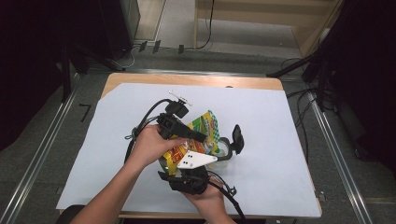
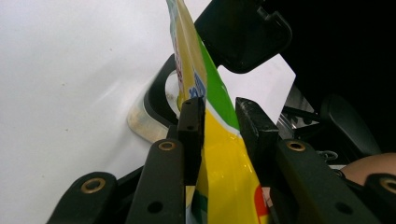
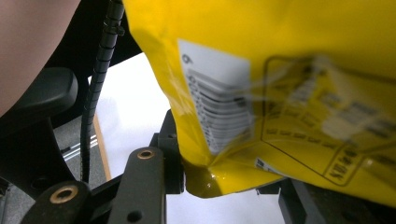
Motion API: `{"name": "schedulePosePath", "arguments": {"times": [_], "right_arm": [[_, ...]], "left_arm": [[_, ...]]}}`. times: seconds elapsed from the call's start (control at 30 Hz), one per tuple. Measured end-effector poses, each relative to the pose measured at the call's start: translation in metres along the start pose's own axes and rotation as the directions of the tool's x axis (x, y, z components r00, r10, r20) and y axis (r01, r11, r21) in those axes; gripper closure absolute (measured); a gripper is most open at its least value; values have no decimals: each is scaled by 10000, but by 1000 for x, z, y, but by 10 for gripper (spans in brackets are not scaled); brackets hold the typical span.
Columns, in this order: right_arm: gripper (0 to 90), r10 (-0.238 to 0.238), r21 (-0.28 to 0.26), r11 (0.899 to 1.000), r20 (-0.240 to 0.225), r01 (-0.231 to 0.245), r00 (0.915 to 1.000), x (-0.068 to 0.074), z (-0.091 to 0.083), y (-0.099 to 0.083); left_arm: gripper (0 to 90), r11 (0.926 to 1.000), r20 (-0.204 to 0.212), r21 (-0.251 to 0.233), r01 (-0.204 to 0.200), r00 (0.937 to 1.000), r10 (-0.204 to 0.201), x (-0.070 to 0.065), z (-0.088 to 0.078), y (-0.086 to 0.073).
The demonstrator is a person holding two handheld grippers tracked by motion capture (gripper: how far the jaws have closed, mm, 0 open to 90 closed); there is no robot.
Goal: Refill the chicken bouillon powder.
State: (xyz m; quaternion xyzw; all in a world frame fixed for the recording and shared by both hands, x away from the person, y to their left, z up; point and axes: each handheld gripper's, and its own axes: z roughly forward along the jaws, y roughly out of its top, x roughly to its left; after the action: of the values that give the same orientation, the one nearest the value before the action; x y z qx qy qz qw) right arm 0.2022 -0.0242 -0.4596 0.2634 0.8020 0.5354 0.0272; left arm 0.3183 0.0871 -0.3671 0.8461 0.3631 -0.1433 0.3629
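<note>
A yellow and green snack bag [image 1: 206, 125] is held above the white sheet between both grippers. My left gripper [image 1: 200, 136] comes in from the left and is shut on the bag's edge [image 2: 219, 158], both pads against the foil. My right gripper [image 1: 189, 163], with its white three-cornered plate, rises from below. In the right gripper view the bag's back with its barcode [image 3: 280, 56] looms close, and the right gripper [image 3: 229, 179] is shut on the bottom corner. A clear tub with a black rim [image 1: 226, 150] stands just right of the bag, its black lid [image 1: 238, 138] flipped up.
A white sheet [image 1: 261, 112] covers the wooden table [image 1: 196, 79]. The tub's rim [image 2: 156, 109] and raised lid [image 2: 243, 32] lie just beyond the left jaws. Cables trail from both grippers. Metal rails run along both sides of the table, with dark stands behind.
</note>
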Motion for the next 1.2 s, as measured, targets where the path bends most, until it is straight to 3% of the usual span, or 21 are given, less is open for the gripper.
{"name": "schedulePosePath", "arguments": {"times": [0.6,0.9,1.2], "right_arm": [[635,-201,59,9998,99,201,9997,-1,0,0],[637,-155,13,9999,112,155,9998,-3,0,0],[630,-197,15,9998,14,197,9998,-1,0,0]], "left_arm": [[748,9999,89,-13,112,9999,-112,3,1,1],[701,10000,131,-9,5,9999,-5,2,1,1],[742,9999,10,63,131,9999,-131,3,0,1]]}}
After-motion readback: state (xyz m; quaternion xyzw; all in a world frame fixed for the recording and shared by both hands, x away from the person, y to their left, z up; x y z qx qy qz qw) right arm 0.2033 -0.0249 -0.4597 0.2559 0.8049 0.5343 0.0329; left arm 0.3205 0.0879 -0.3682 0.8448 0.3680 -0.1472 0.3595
